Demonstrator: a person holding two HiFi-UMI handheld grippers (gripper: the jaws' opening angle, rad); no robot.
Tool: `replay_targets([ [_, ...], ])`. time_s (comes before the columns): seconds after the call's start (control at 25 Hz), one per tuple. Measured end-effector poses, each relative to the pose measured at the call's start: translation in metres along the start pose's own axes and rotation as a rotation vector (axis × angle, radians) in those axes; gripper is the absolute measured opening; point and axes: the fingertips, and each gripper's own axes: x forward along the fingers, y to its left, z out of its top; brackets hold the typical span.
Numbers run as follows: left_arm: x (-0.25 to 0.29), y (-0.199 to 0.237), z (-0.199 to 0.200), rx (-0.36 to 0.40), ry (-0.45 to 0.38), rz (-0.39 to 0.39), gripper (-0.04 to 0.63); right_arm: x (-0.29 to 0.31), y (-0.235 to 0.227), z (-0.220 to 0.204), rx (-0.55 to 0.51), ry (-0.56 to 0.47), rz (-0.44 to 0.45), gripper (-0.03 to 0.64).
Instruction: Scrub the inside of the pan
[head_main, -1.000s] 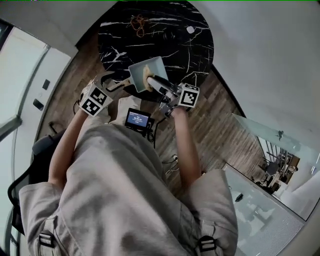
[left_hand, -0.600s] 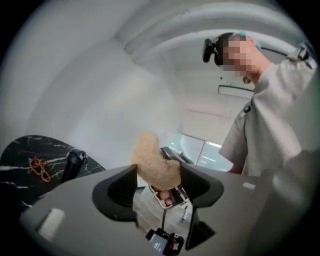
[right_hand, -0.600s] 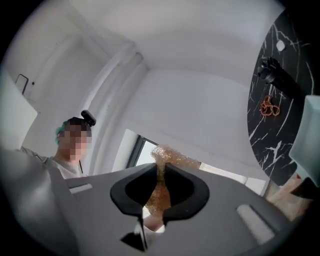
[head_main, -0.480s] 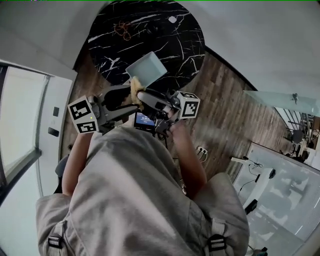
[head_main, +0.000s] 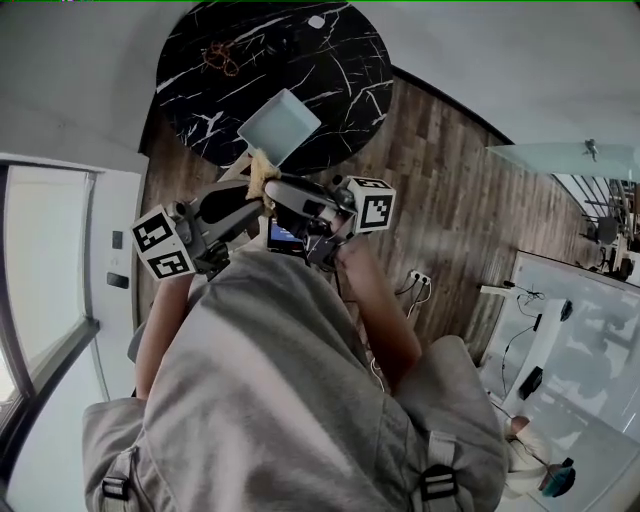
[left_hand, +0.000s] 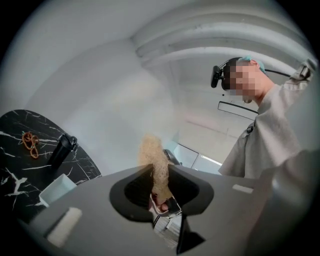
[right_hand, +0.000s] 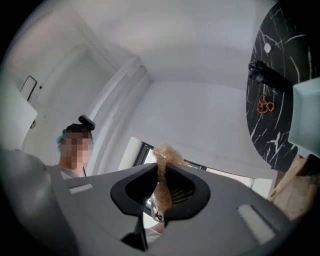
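Head view shows the pale blue square pan (head_main: 280, 125) sitting on the black marble table (head_main: 340, 80), close to the edge nearest the person, with its wooden handle (head_main: 238, 166) pointing off that edge. Just beside the handle, above the floor, a tan fibrous scrub pad (head_main: 262, 172) hangs between the tips of both tools. The left gripper (left_hand: 160, 172) has just been closing its jaws, and the pad now sits pinched between them, sticking up past the tips. The right gripper (right_hand: 159, 170) has its jaws drawn narrow on the same pad from the other side. Both grippers are lifted clear of the pan. Farther back on the table lie a brown coiled tangle (head_main: 218, 57), a dark cylinder (left_hand: 62, 148) and a small white dot (head_main: 316, 21). Wooden floorboards (head_main: 440, 180) run beside the table.
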Motion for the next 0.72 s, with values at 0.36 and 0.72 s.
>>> replay_targets([
  [0.36, -0.01, 0.002, 0.004, -0.068, -0.047, 0.01, 0.057, -0.009, 0.014, -0.008, -0.206, 0.113, -0.043, 0.191],
  [0.72, -0.029, -0.018, 0.021, -0.216, -0.153, -0.265, 0.06, 0.025, 0.013, -0.016, -0.264, 0.191, -0.031, 0.2],
])
